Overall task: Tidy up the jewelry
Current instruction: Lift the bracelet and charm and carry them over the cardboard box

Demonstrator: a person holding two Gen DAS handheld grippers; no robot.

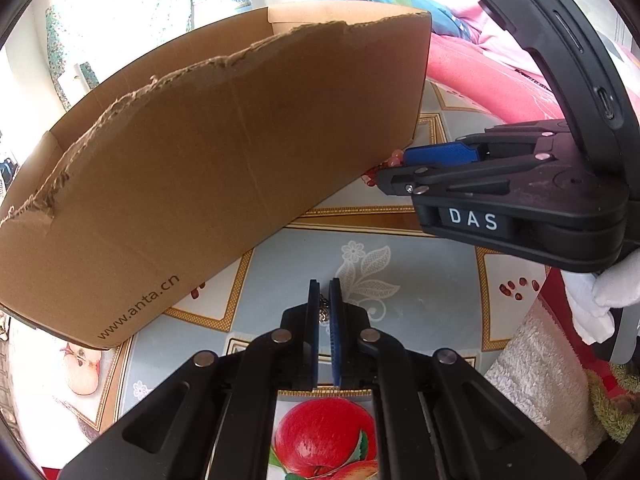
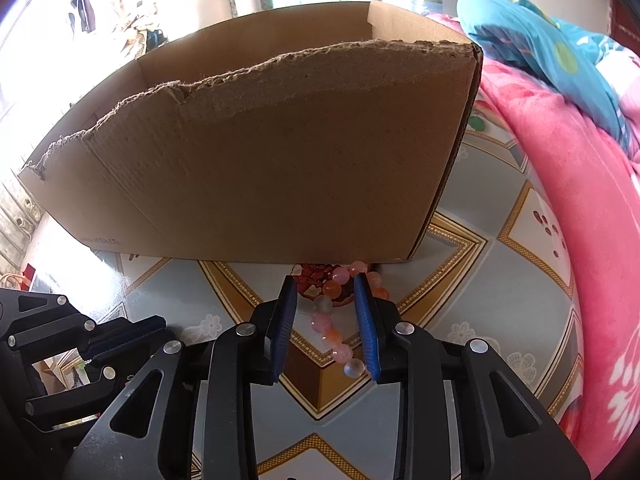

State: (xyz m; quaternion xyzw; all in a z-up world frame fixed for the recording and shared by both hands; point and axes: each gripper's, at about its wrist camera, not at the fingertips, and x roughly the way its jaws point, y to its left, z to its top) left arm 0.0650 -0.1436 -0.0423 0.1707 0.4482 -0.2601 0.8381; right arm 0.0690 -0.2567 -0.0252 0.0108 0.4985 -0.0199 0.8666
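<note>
Your right gripper (image 2: 326,322) has its jaws partly apart, with the pink and orange bead bracelet (image 2: 334,320) between them; whether they pinch it, you cannot tell. Only the right view shows the beads well, low and middle, just below the cardboard box (image 2: 260,152). Your left gripper (image 1: 324,328), at the bottom of the left view, is closed on a small silver chain (image 1: 323,312) above the worktop (image 1: 420,280).

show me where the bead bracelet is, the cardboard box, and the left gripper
bead bracelet (image 2: 333,335): right wrist view, an orange bead mid-strand between the pads.
cardboard box (image 2: 280,160): right wrist view, middle of its near wall.
left gripper (image 1: 323,304): left wrist view, between its fingertips.
</note>
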